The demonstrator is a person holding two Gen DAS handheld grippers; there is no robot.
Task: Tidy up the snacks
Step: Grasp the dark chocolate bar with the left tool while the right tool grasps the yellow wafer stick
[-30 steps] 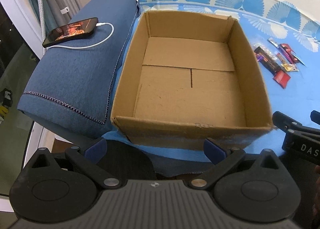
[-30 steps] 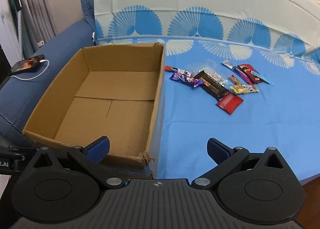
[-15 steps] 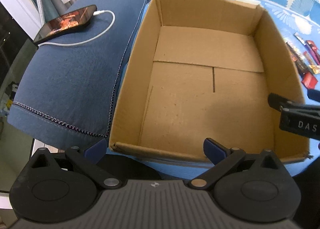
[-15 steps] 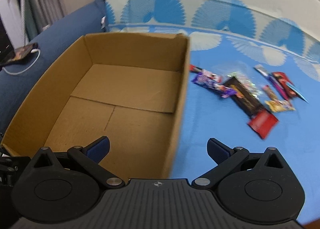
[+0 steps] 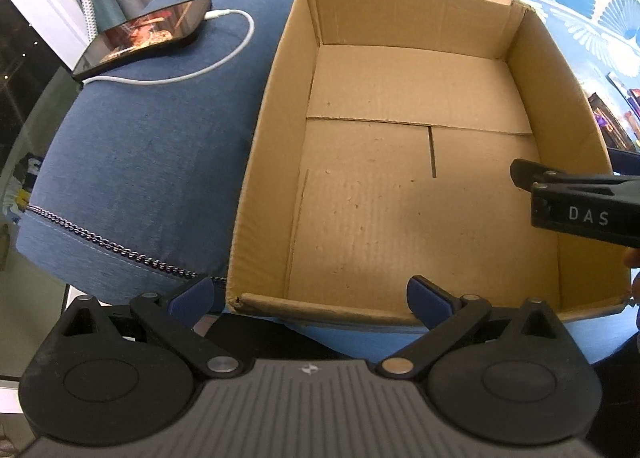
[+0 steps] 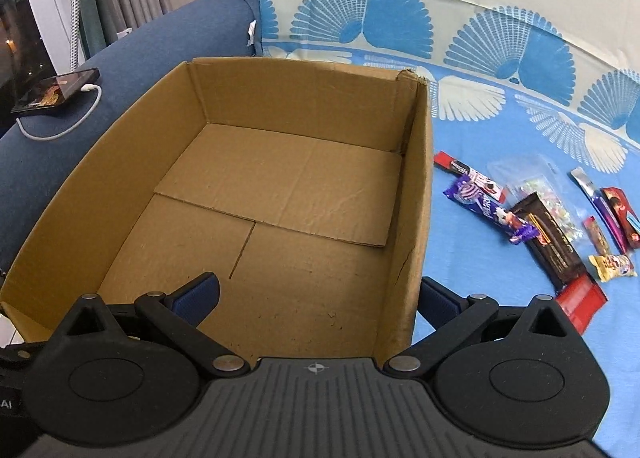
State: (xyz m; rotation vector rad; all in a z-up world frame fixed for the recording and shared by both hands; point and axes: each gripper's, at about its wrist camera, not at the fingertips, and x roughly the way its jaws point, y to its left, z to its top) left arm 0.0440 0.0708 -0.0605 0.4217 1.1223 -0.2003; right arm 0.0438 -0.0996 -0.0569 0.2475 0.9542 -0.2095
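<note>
Straddling the right-hand wall of the cardboard box (image 6: 248, 194), the right gripper (image 6: 316, 296) is seen at the bottom of its own view with its jaws spread wide and nothing held; one blue pad sits inside the box, the other outside over the blue cloth (image 6: 500, 338). The left gripper (image 5: 304, 294) is likewise released and empty, at the lower edge of its view, just before the box's near wall. The box is bare inside. The snacks (image 6: 536, 218) are scattered on the cloth at centre right of the right wrist view, outside the box and near its right wall. No snack has yet been placed, so the task is judged barely begun. The box wall could be caught by the inner pad if the right gripper is swung toward the snacks without being lifted, and the light box dragged or tipped. A phone (image 5: 144, 36) on its cable (image 5: 208, 66) lies on the blue cushion at upper left, and could be knocked if the box is shoved that way.
</note>
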